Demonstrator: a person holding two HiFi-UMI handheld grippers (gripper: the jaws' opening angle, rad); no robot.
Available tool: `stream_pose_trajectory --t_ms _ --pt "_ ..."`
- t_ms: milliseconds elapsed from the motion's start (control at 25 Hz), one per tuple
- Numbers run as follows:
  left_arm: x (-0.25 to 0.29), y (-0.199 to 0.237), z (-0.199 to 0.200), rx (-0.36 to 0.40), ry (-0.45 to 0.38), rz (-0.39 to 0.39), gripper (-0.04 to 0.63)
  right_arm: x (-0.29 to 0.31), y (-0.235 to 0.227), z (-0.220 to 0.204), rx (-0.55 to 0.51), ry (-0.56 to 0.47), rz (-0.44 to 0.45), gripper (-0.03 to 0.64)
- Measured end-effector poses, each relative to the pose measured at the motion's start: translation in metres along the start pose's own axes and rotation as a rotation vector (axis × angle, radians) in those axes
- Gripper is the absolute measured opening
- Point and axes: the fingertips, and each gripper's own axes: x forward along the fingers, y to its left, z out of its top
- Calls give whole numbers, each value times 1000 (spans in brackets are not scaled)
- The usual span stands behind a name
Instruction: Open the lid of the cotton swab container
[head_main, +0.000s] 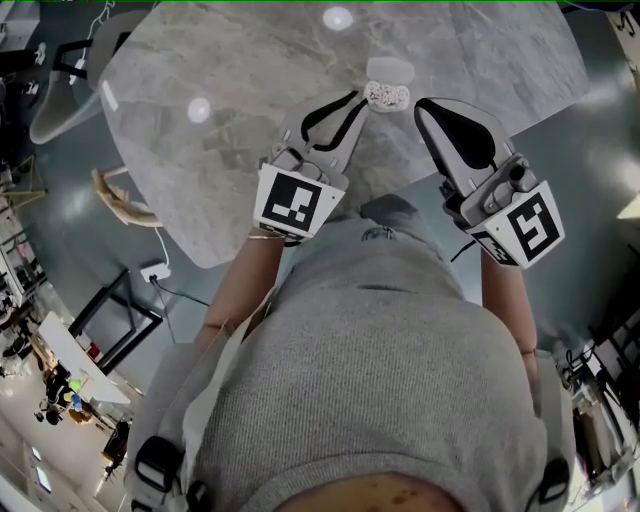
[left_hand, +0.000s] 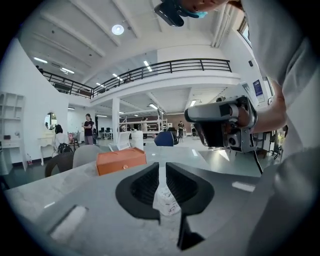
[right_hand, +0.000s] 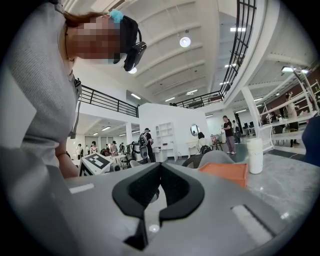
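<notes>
The cotton swab container (head_main: 386, 95) stands on the grey marble table (head_main: 230, 90), its white swab heads showing from above. A clear lid (head_main: 390, 69) lies just behind it. My left gripper (head_main: 362, 98) reaches the container's left side. In the left gripper view its jaws (left_hand: 162, 172) stand close together with a white printed piece of the container (left_hand: 165, 199) pinched between them. My right gripper (head_main: 421, 106) hangs just right of the container, shut, with nothing between its jaws (right_hand: 159, 187).
An orange box (left_hand: 121, 160) lies farther along the table, with a white cylinder (right_hand: 255, 155) beside it. A white chair (head_main: 60, 100) and a wooden chair (head_main: 125, 200) stand off the table's left edge. People move about far in the background.
</notes>
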Motion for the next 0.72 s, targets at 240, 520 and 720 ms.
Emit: stream_pose_trajectory --t_ms 240,520,720 --pt "-7 1 19 -9 -35 4 9 6 1 1 3 0 11 3" --pt "-19 17 34 -52 -79 34 0 9 6 2 2 -1 12 3" --pt "-26 17 41 -25 -80 22 0 9 9 2 -5 -2 -4 3"
